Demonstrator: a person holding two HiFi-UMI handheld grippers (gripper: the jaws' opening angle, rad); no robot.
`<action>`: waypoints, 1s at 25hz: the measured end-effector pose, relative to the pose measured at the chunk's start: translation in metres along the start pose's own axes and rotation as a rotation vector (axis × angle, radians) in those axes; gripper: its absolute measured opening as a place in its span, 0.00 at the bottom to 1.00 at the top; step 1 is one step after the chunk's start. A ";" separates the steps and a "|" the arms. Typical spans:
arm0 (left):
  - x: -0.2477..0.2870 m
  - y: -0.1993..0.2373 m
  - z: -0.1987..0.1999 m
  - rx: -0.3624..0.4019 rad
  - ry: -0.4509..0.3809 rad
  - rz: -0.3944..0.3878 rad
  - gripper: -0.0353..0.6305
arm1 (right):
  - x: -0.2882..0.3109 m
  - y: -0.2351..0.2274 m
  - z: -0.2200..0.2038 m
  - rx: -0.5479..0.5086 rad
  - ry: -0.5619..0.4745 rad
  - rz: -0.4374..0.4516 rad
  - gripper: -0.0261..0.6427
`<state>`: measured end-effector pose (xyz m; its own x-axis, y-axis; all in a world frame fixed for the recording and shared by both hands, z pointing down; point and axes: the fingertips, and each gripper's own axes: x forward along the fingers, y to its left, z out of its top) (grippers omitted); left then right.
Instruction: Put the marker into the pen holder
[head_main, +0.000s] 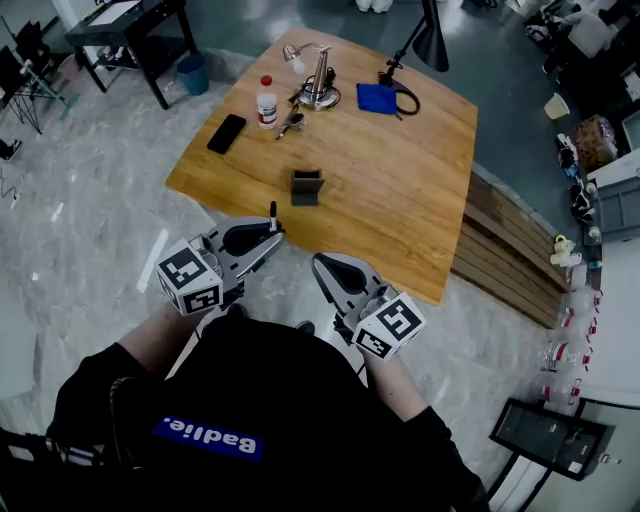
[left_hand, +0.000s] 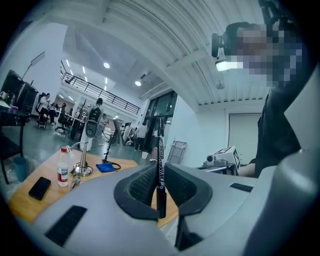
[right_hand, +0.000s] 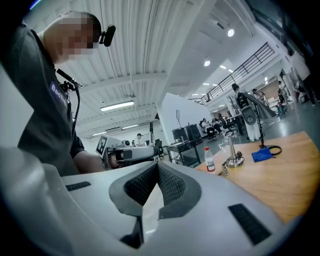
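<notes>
A small dark grey pen holder (head_main: 306, 187) stands upright on the wooden table (head_main: 420, 200), toward its near side. My left gripper (head_main: 268, 238) hovers just off the table's near edge, shut on a black marker (head_main: 272, 214) that sticks up between the jaws. In the left gripper view the marker (left_hand: 160, 165) stands nearly vertical, pinched between the ribbed pads (left_hand: 142, 185); the holder is hidden there. My right gripper (head_main: 323, 267) sits beside it to the right, jaws closed together with nothing in them. The right gripper view shows its pads (right_hand: 170, 182) meeting.
At the table's far side are a water bottle (head_main: 266, 102), a black phone (head_main: 227, 133), keys (head_main: 290, 124), a chrome desk lamp (head_main: 318, 80), a blue cloth (head_main: 377, 98) and a black lamp (head_main: 428, 40). A blue bin (head_main: 192, 73) stands on the floor beyond.
</notes>
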<state>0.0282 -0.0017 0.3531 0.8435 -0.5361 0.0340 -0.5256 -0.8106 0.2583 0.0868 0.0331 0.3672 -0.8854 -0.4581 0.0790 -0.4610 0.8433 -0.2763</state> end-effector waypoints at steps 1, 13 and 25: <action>0.004 0.000 0.002 0.010 -0.006 0.011 0.13 | -0.003 -0.003 0.000 0.001 0.003 0.012 0.05; 0.032 0.067 0.022 0.083 -0.023 0.039 0.13 | 0.008 -0.034 -0.005 0.056 0.040 0.035 0.05; 0.095 0.169 0.006 0.118 -0.033 -0.174 0.13 | 0.069 -0.108 -0.001 0.081 0.091 -0.161 0.05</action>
<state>0.0190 -0.1907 0.3944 0.9195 -0.3917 -0.0335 -0.3836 -0.9125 0.1423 0.0749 -0.0891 0.4038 -0.8041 -0.5549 0.2132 -0.5939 0.7342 -0.3289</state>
